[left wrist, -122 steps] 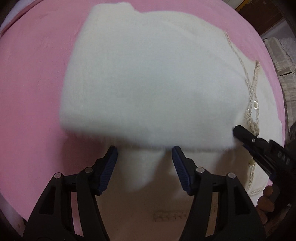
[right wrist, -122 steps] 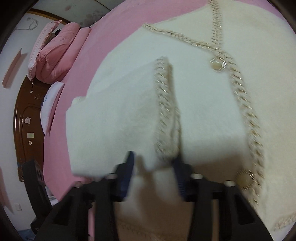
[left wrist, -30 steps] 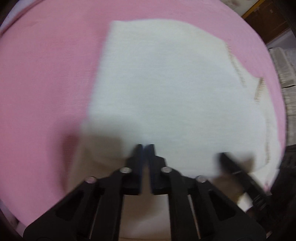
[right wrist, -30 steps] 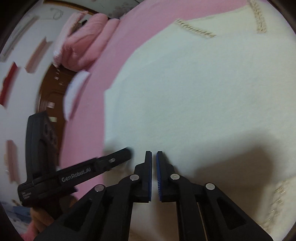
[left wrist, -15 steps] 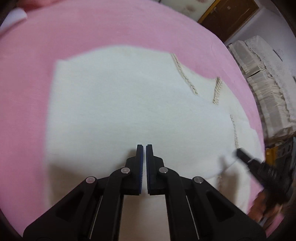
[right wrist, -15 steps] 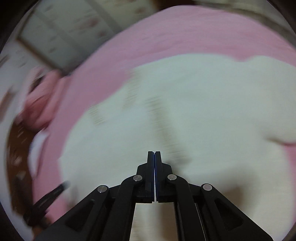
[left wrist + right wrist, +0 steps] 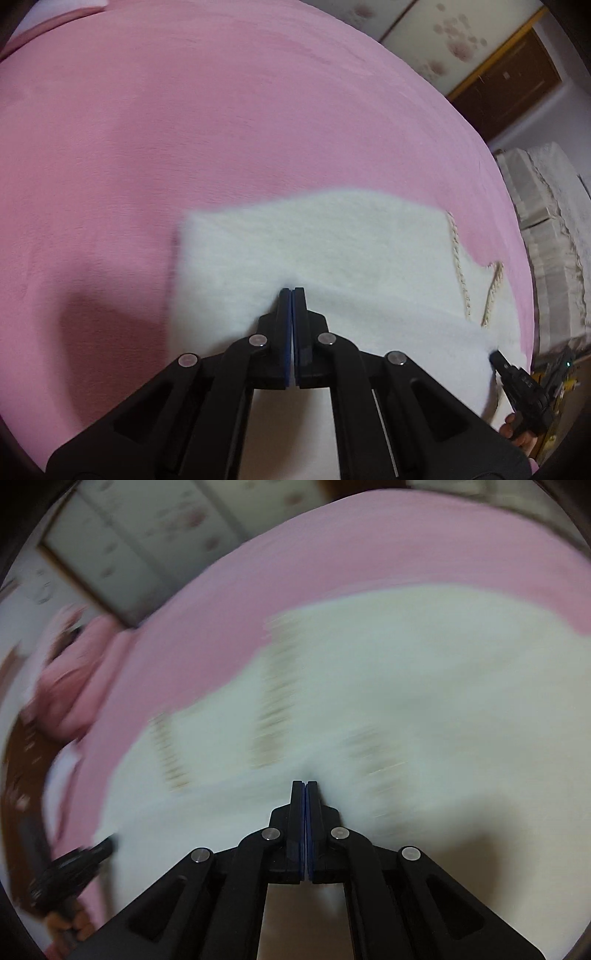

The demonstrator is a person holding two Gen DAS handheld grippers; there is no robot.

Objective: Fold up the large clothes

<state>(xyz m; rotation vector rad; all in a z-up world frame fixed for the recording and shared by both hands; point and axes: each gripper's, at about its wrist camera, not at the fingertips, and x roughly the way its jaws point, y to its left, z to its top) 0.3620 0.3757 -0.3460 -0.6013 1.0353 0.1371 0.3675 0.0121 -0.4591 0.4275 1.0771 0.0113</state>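
Looking along the left gripper (image 7: 292, 290) in its own view, the two black fingers with blue pads are pressed together, and a thin strip of white cloth shows between the pads, so the jaws are clamped on the white garment (image 7: 332, 251). The cloth puckers slightly right at the tips. The garment lies spread on the pink bed cover (image 7: 184, 129), filling the lower middle and right of the picture, with a squared corner toward the left and a braided beige trim (image 7: 458, 266) running near its right side. Low at the right edge, the tip of the right gripper (image 7: 496, 358) touches the garment's edge, a bit of the person's hand below it. A wardrobe with flower-patterned doors (image 7: 443, 33) stands past the bed.

Turning to the right wrist view, which is badly blurred, the right gripper (image 7: 304, 783) also has its fingers closed tight, the tips meeting at a small pinched fold of the garment (image 7: 406, 686). Smeared beige trim lines cross the cloth. The garment covers most of the frame over the bed cover (image 7: 332, 554). At the lower left, the left gripper (image 7: 105, 847) reaches the garment's edge. Pink pillows (image 7: 74, 672) sit at the far left.
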